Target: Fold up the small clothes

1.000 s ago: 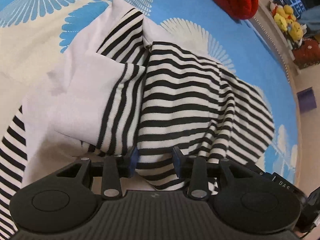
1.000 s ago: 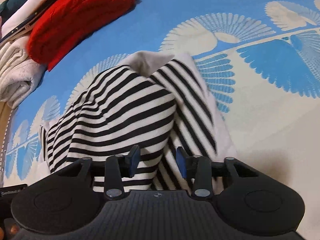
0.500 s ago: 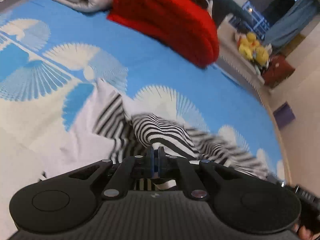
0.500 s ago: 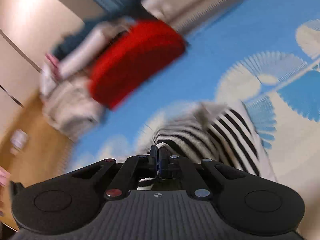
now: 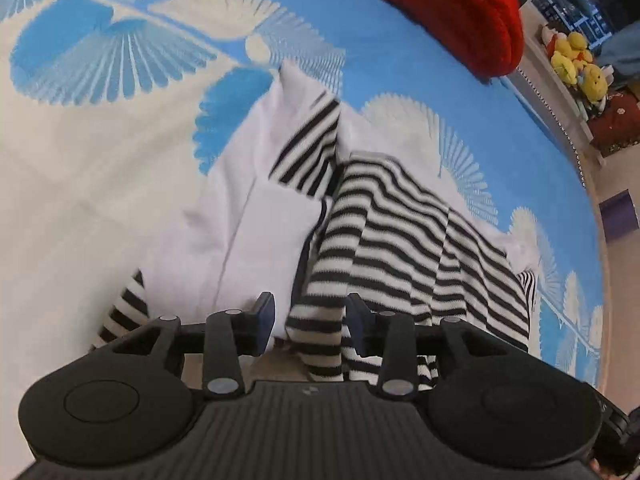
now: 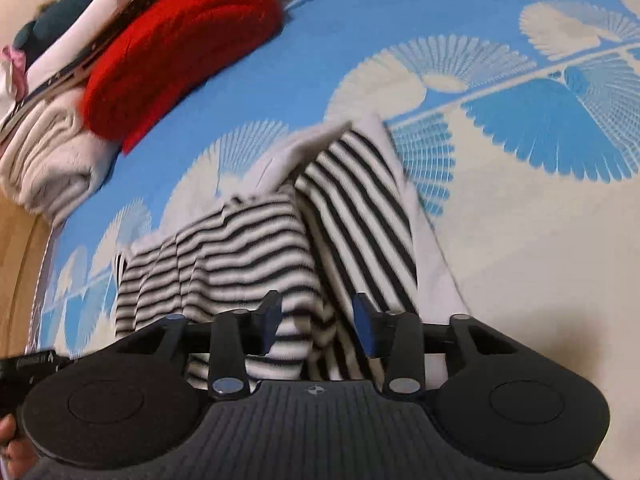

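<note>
A small black-and-white striped garment with white panels (image 5: pixel 392 232) lies crumpled on the blue and cream patterned bedspread (image 5: pixel 100 152). It also shows in the right wrist view (image 6: pixel 248 248). My left gripper (image 5: pixel 310 318) is open, its jaws apart over the garment's near edge, with a striped fold lying between them. My right gripper (image 6: pixel 318 320) is open too, just above the near striped edge. Neither one grips the cloth.
A folded red knit (image 6: pixel 180 40) lies at the far side of the bed, also in the left wrist view (image 5: pixel 460 12). Folded cream and white clothes (image 6: pixel 48 156) are stacked beside it. Yellow plush toys (image 5: pixel 572 60) sit on a shelf beyond the bed. Wooden floor (image 6: pixel 16 264) borders the bed.
Half a second ago both grippers were shut on the striped cloth and lifted. Now both are open and low again, and the garment lies released on the bed.
</note>
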Motion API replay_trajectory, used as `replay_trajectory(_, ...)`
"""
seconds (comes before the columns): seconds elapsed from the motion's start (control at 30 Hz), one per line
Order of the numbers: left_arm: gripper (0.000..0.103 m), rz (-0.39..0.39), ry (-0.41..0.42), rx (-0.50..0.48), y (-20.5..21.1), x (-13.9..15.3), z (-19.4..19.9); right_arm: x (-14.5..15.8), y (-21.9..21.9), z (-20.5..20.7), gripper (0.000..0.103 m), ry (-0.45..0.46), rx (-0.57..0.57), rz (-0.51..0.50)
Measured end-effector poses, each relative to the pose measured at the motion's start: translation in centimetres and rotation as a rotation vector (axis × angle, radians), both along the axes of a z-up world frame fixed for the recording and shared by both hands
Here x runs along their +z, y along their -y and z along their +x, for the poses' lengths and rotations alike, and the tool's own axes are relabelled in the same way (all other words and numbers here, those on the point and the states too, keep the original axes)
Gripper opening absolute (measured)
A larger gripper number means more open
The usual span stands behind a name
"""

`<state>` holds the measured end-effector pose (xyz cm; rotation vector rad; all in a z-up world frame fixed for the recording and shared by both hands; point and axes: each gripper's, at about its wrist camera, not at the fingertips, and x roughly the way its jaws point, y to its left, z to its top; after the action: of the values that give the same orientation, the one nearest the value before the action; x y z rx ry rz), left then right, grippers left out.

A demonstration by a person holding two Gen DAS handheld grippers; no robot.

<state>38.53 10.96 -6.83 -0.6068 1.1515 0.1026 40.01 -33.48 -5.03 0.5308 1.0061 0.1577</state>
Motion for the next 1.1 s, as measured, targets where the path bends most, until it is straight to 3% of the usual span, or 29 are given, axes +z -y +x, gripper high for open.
replay_trajectory(0.17, 0.041, -0.019, -0.048, 0.023, 0.2, -2.2, 0.0, -2.8, -0.4, 1.8, 0.041, -0.059, -0.010, 0.058)
replay_trajectory(0.2, 0.036, -0.016, -0.046, 0.021, 0.3, -2.3, -0.1, -3.0, -0.8, 1.7, 0.036, -0.063, -0.005, 0.062)
replay_trajectory(0.23, 0.017, -0.012, -0.038, 0.009, 0.5, -2.2, -0.1, -3.2, -1.2, 1.6, 0.015, -0.064, 0.011, 0.074)
replay_trajectory(0.27, 0.008, 0.006, -0.023, -0.003, 0.7, -1.8, -0.2, -3.2, -1.3, 1.5, 0.003, -0.062, 0.021, 0.100)
replay_trajectory(0.37, 0.003, 0.052, 0.071, 0.031, 0.1, 0.4, -0.9, -1.9, -0.8, 1.1, 0.002, 0.013, -0.014, 0.207)
replay_trajectory(0.47, 0.002, 0.114, 0.107, 0.068, -0.8, 1.5, -1.4, -0.2, 0.7, 0.6, 0.002, 0.100, -0.110, 0.206)
replay_trajectory(0.57, 0.003, 0.088, -0.044, 0.019, -0.5, -0.9, -0.9, -2.8, 1.6, 1.3, 0.002, -0.052, -0.180, 0.153)
replay_trajectory(0.63, 0.010, 0.082, -0.105, 0.020, -0.6, -2.0, -1.0, -4.8, 1.3, 1.5, 0.004, -0.154, -0.193, 0.124)
replay_trajectory(0.7, 0.017, 0.117, -0.064, 0.037, -0.8, -0.8, -1.2, -4.9, 0.6, 1.6, 0.023, -0.183, -0.193, 0.074)
replay_trajectory(0.73, 0.018, 0.142, -0.013, 0.039, -0.7, 0.2, -1.2, -4.3, 0.3, 1.6, 0.032, -0.174, -0.194, 0.031)
replay_trajectory(0.83, 0.018, 0.217, 0.152, 0.012, 0.3, 3.0, -1.5, -1.6, -0.1, 1.0, 0.038, -0.049, -0.216, -0.065)
replay_trajectory(0.9, 0.018, 0.186, 0.213, -0.028, 1.1, 3.7, -1.6, 0.2, -1.0, 0.0, 0.038, 0.076, -0.189, -0.117)
replay_trajectory(0.93, 0.018, 0.165, 0.225, -0.029, 1.4, 3.7, -1.6, 0.9, -1.4, -0.1, 0.038, 0.138, -0.150, -0.095)
replay_trajectory(1.0, 0.018, 0.139, 0.236, -0.028, 1.7, 3.5, -1.7, 1.2, -1.7, -0.2, 0.037, 0.174, -0.103, -0.019)
replay_trajectory(1.1, 0.018, 0.098, 0.193, -0.051, 2.0, 2.1, -1.1, -0.1, -2.0, 0.4, 0.038, 0.126, -0.065, 0.100)
